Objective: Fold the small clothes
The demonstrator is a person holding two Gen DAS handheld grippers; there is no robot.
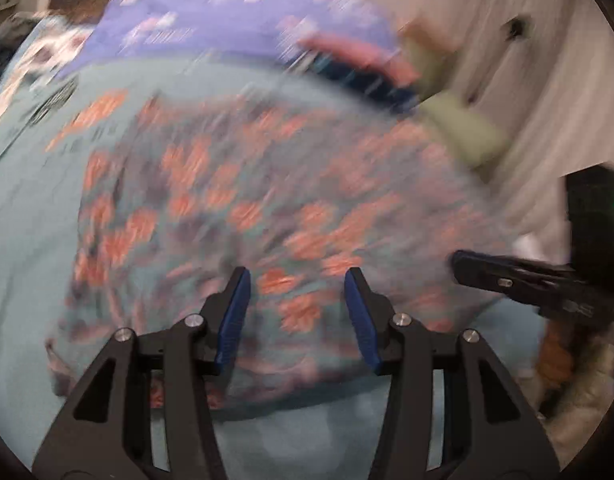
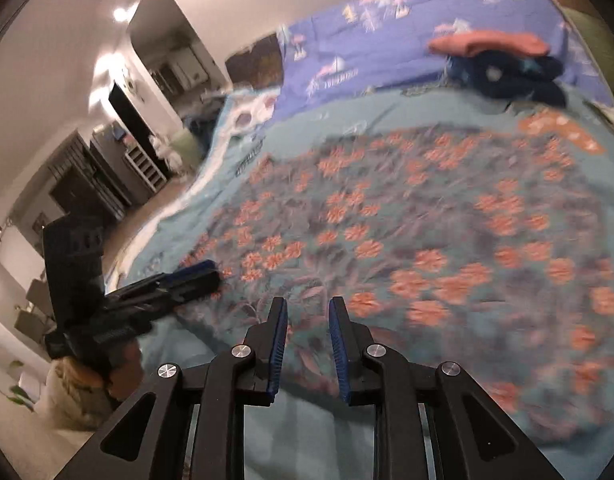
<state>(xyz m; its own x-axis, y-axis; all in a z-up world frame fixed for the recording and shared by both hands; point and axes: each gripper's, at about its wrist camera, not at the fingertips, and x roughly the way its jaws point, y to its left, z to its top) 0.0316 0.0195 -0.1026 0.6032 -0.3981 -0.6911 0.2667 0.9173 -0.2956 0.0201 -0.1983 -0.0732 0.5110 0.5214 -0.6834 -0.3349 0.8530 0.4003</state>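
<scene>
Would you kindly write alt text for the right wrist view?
The right tongs, slightly parted and empty, hover over a teal garment with orange flowers spread on a bed. The left tongs reach its left edge; folded clothes lie beyond.

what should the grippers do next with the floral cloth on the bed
Probably bring both down onto its near edge and pinch. The floral garment lies spread on the teal bedspread, and the left gripper and right gripper both hang over that edge, jaws apart, holding nothing.
</scene>
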